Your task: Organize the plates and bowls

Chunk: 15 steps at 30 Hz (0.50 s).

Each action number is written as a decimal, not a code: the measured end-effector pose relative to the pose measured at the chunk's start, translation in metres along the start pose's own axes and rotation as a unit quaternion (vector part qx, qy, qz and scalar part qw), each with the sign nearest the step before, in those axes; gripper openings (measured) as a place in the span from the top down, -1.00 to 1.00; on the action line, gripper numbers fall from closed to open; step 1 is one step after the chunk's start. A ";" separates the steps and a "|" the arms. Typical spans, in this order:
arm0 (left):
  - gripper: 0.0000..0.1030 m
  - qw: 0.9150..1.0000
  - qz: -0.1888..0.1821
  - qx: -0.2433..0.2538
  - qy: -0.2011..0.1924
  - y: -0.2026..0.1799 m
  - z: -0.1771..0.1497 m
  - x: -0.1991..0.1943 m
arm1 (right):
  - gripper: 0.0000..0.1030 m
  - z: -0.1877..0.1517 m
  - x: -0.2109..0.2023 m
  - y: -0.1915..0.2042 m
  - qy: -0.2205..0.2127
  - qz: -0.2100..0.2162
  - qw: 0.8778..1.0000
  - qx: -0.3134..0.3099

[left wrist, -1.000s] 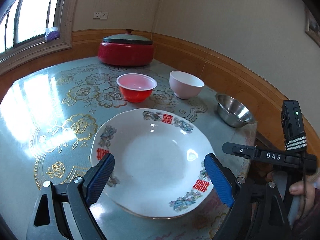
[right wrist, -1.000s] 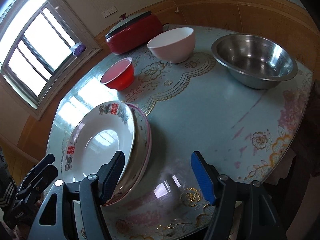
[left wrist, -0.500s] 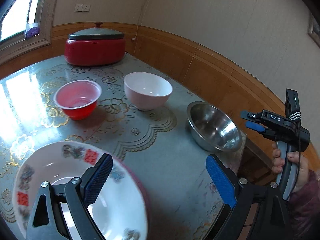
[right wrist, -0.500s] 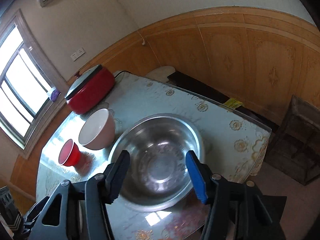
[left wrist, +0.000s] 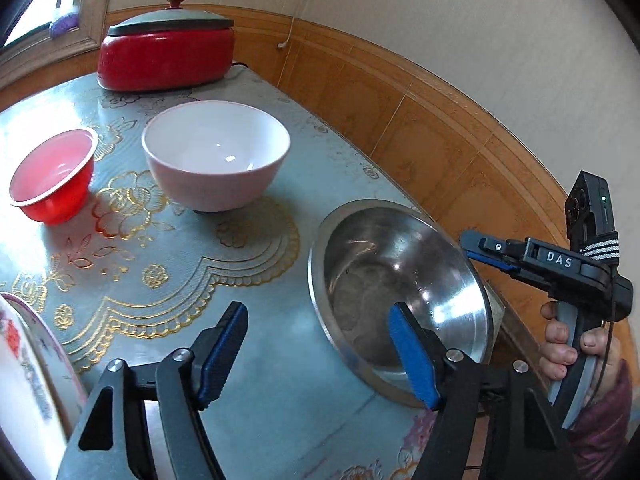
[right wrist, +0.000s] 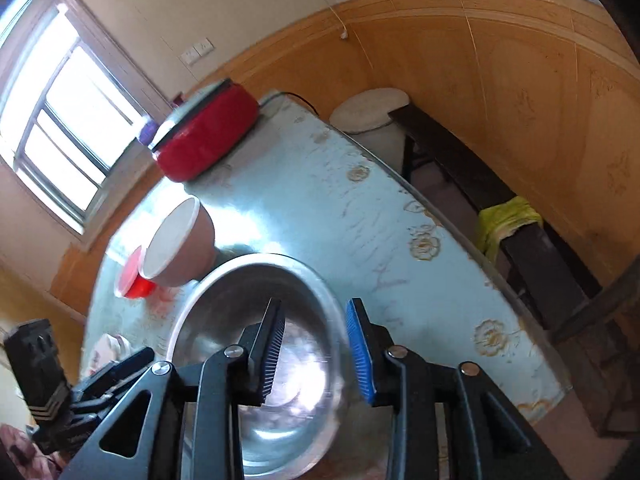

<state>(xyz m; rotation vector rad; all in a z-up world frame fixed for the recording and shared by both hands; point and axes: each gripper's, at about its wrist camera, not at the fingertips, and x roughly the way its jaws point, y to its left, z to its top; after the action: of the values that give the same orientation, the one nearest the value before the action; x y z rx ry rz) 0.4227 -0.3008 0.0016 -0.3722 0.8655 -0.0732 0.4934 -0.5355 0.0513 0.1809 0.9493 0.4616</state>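
Three bowls stand on the desk (left wrist: 280,360) — one steel bowl (left wrist: 400,292), one white bowl (left wrist: 216,160), one red bowl (left wrist: 52,178). One stack of plates (left wrist: 24,384) shows at the near left, one red lidded pot (left wrist: 166,54) at the far end — two claws, left claw (left wrist: 320,356) and right claw (right wrist: 316,356).

Black claw frames, blue ribbed pads (left wrist: 412,358), silver screws; right claw (left wrist: 486,252) marked "DAS"; maroon sleeve (left wrist: 600,432)

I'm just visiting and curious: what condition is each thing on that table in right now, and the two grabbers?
Steel bowl: upright, empty.
White bowl: upright, empty.
Red bowl: upright, empty.
Red pot: lid on.
Plates: stacked.
Left gripper: open, holding nothing.
Right gripper: open, its jaws straddling the steel bowl's rim.
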 end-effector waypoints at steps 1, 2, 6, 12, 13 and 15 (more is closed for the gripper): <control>-0.36 1.000 0.003 0.001 0.002 -0.003 -0.001 0.004 | 0.35 0.001 -0.002 -0.002 0.000 0.007 1.000 0.003; -0.36 1.000 0.007 0.002 0.003 -0.004 -0.002 0.008 | 0.35 0.001 -0.004 -0.003 -0.005 0.020 1.000 0.004; -0.03 1.000 0.019 0.016 0.015 -0.010 -0.004 0.026 | 0.35 -0.002 0.011 -0.007 0.024 0.016 1.000 -0.002; 0.55 0.999 0.031 0.040 0.010 -0.018 -0.009 0.031 | 0.70 -0.011 0.035 0.004 0.056 0.004 0.998 -0.041; 0.56 0.999 0.034 0.037 0.008 -0.014 -0.010 0.028 | 0.73 -0.011 0.036 0.006 0.058 0.009 0.997 -0.044; 0.57 0.999 0.038 0.024 0.004 -0.006 -0.014 0.019 | 0.80 -0.011 0.038 0.013 0.059 0.026 0.996 -0.056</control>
<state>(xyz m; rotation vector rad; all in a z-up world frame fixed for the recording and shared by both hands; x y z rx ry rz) 0.4252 -0.3143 -0.0184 -0.2939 0.8830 -0.0254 0.4991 -0.5070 0.0214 0.0775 1.0337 0.5765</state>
